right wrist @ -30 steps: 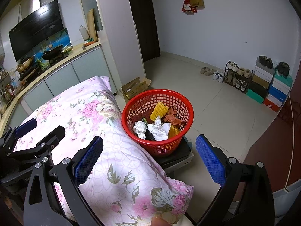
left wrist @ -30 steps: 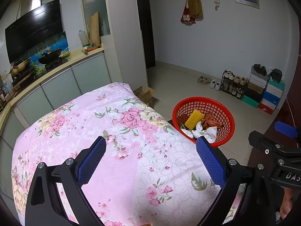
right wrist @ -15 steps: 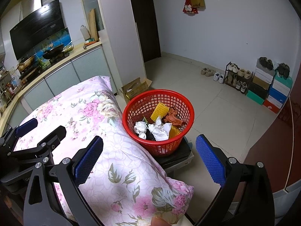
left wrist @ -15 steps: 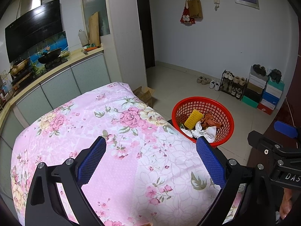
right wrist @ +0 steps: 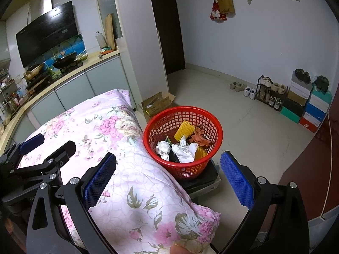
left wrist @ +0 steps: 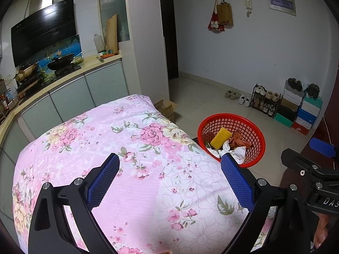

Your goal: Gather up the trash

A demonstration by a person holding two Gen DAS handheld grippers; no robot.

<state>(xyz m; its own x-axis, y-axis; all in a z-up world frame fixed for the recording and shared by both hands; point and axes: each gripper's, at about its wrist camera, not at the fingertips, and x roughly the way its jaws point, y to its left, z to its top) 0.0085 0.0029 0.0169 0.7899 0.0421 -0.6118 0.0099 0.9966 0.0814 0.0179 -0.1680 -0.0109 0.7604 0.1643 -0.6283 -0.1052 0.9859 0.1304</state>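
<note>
- Looks like the collecting is pretty much done: the red basket (right wrist: 183, 141) already has the trash in it, white crumpled paper (right wrist: 184, 150), a yellow waffle-textured piece (right wrist: 184, 130) and a brownish wrapper (right wrist: 199, 137). The basket sits on a dark low stand (right wrist: 203, 182), right against the edge of the floral-covered bench (left wrist: 127, 148).
- I can't spot any loose trash on the bench beside the basket, so my guess is the step in hand is a last scan, then park the tools.
- To do that well: sweep both cameras slowly along the bench side of the basket and the floor (right wrist: 254, 127) past it, since small scraps hide in that flower print.
- Left gripper (left wrist: 169, 177) hovers over the bench, to the left of the basket, jaws spread wide with nothing between them.
- Right gripper (right wrist: 169, 177) sits nearer the basket, looking down into it over the bench corner, jaws also wide and empty.
- Both are held level, side by side, neither touching the basket.
</note>
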